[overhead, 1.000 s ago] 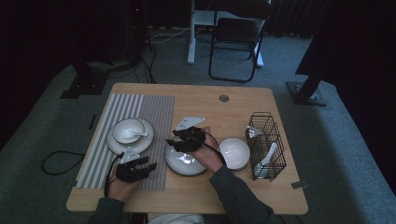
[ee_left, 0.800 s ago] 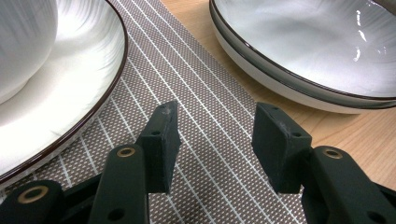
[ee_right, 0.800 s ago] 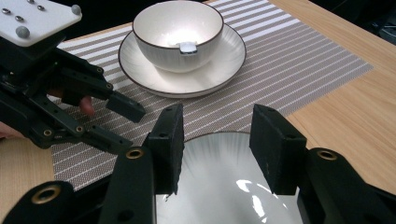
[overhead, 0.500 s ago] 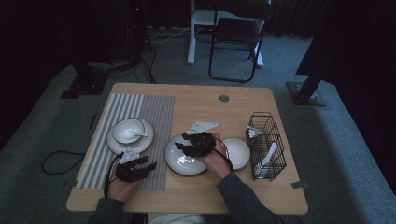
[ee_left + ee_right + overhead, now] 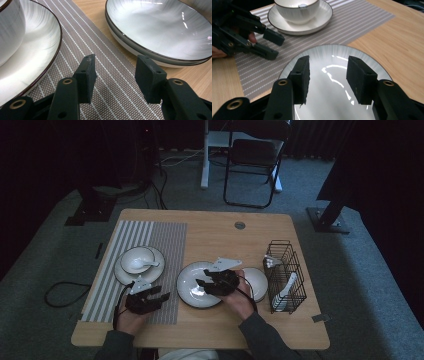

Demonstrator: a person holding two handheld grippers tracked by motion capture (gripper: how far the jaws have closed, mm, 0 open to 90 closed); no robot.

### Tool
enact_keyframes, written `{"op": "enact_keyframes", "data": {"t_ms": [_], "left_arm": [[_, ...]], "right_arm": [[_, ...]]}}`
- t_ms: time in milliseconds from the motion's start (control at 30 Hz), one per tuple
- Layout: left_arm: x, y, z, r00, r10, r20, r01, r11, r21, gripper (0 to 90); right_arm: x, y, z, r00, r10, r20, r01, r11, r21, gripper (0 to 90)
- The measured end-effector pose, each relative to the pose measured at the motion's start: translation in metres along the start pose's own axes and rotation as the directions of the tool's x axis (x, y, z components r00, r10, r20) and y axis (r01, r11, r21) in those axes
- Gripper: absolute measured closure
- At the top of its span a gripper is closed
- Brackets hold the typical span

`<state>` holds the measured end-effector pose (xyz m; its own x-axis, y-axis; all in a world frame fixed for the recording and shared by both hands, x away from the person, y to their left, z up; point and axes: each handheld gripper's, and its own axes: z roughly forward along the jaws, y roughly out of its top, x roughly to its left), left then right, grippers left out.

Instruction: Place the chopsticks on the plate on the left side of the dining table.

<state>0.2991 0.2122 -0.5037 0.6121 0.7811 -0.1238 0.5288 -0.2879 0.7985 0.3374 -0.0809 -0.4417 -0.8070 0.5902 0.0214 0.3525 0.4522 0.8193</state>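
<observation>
Wooden table (image 5: pixel 210 227), striped placemat (image 5: pixel 150 240) on its left half. Big shallow plate (image 5: pixel 192 282) sits mid-table, just off the mat's right edge, with a smaller bowl (image 5: pixel 259 281) to its right and a wire rack (image 5: pixel 285 275) beyond. Saucer with cup (image 5: pixel 137 262) rests on the mat. Right gripper (image 5: pixel 327 75) hovers right over the plate, jaws wide and just opened further, nothing between them, not touching. Left gripper (image 5: pixel 115 75) sits low over the mat between saucer and plate, jaws wide apart, empty.
</observation>
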Motion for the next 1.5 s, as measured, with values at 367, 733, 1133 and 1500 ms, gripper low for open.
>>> {"op": "enact_keyframes", "data": {"t_ms": [367,733,1133,1500], "left_arm": [[-0.005,0.01,-0.001,0.9998,0.018,0.01,-0.018,0.9998,-0.013,51.9],[-0.017,0.03,0.007,0.9965,0.067,0.05,-0.066,0.9974,-0.028,51.9],[-0.03,0.061,0.012,0.9854,0.14,0.096,-0.136,0.9894,-0.052,51.9],[-0.043,0.093,0.017,0.9728,0.19,0.132,-0.179,0.9795,-0.093,51.9]], "right_arm": [[0.007,-0.015,-0.007,0.9998,0.008,0.017,-0.008,1.0,-0.005,52.8],[0.018,-0.029,-0.019,0.9971,-0.027,0.071,0.027,1.0,0.002,52.5],[0.02,-0.049,-0.032,0.9962,-0.006,0.087,0.006,1.0,-0.006,52.4],[0.02,-0.065,-0.041,0.9951,0.042,0.09,-0.041,0.999,-0.011,52.5]]}}
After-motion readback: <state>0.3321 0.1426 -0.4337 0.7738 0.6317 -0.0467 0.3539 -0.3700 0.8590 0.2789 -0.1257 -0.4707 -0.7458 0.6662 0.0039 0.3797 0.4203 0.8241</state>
